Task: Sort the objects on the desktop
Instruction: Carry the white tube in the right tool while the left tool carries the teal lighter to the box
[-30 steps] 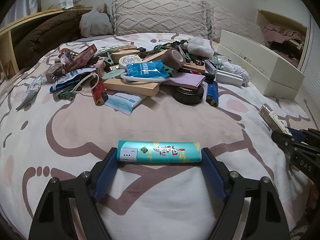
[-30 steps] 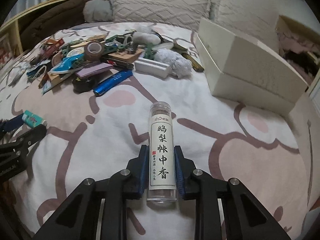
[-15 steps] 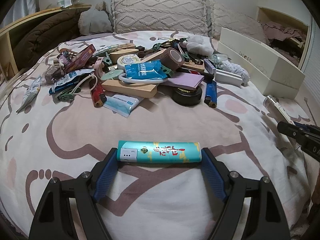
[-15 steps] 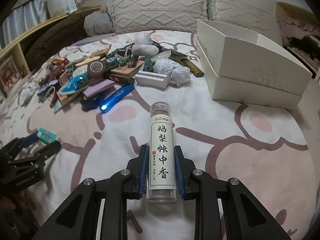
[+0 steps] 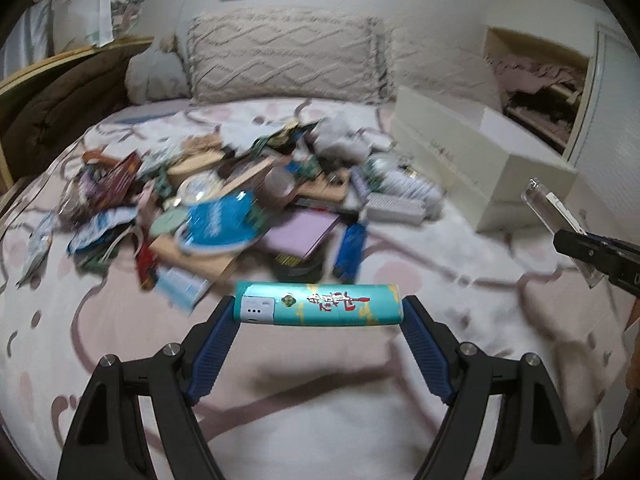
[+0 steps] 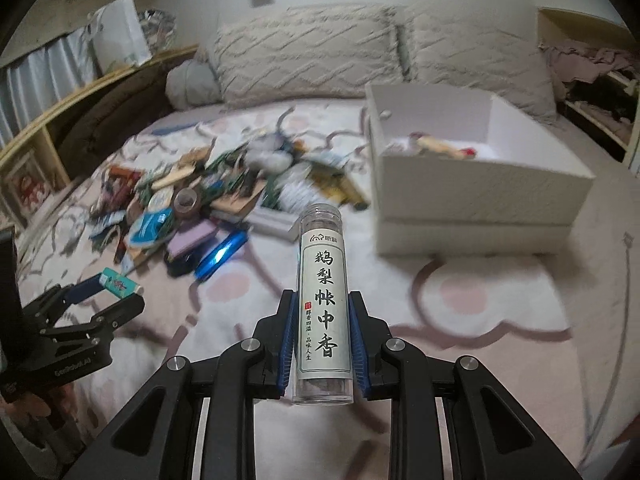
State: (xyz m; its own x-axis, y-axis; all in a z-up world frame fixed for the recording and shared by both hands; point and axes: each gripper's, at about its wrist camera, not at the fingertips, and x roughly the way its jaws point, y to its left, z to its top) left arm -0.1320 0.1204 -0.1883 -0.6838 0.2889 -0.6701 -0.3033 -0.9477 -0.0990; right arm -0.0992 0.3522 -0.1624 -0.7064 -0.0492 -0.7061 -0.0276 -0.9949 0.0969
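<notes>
My left gripper [image 5: 318, 312] is shut on a teal tube [image 5: 318, 305] held crosswise by its ends, above the bed. It also shows in the right wrist view [image 6: 120, 283] at the left. My right gripper [image 6: 323, 320] is shut on a clear incense tube [image 6: 323, 304] with a white label, pointing forward. That tube also shows in the left wrist view [image 5: 560, 224] at the right edge. A heap of mixed desktop objects [image 5: 240, 200] lies mid-bed. An open white box [image 6: 472, 184] stands on the right, with a few items inside.
Pillows [image 6: 304, 56] line the headboard. A wooden shelf with a brown blanket [image 6: 100, 112] runs along the left. A blue lighter [image 6: 220, 256] and a purple pad [image 6: 192, 238] lie at the heap's near edge. Pink patterned bedsheet [image 6: 480, 300] lies in front of the box.
Both grippers have risen above the bed with their tubes. The right view now looks down into the open box. The heap has not moved.
</notes>
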